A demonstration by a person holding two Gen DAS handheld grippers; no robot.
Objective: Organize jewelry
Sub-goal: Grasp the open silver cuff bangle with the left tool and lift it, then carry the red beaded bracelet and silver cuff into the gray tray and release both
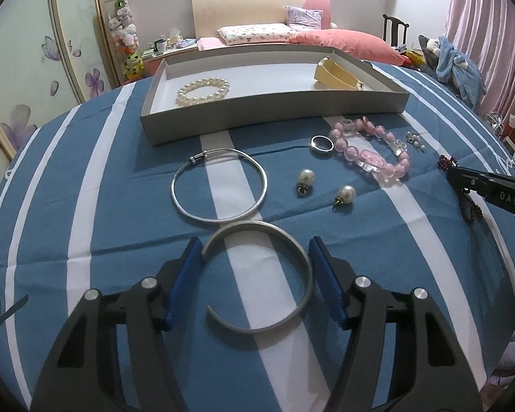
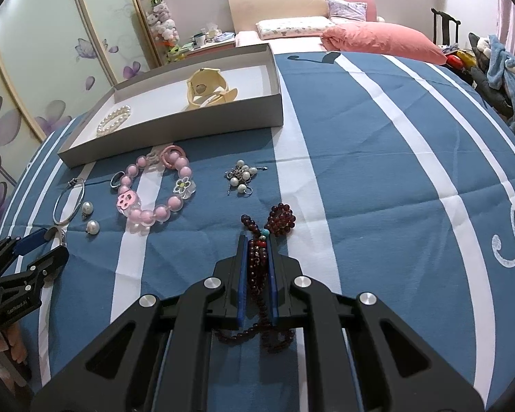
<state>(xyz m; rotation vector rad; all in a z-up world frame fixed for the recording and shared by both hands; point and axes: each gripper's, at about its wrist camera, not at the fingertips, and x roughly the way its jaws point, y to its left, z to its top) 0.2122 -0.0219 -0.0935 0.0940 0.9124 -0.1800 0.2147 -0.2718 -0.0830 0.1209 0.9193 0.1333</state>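
now the right claw (image 2: 257, 257) is pinched shut on the dark red bead strand (image 2: 281, 220), bound, i judge, for the grey tray (image 2: 175, 130) at eleven o'clock. the left claw (image 1: 255, 257) gapes around the open silver cuff (image 1: 285, 240), which needs closing on.

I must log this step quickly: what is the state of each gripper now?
Left gripper: open, jaws on either side of the grey open bangle, not clamped.
Right gripper: shut on the dark red bead string.
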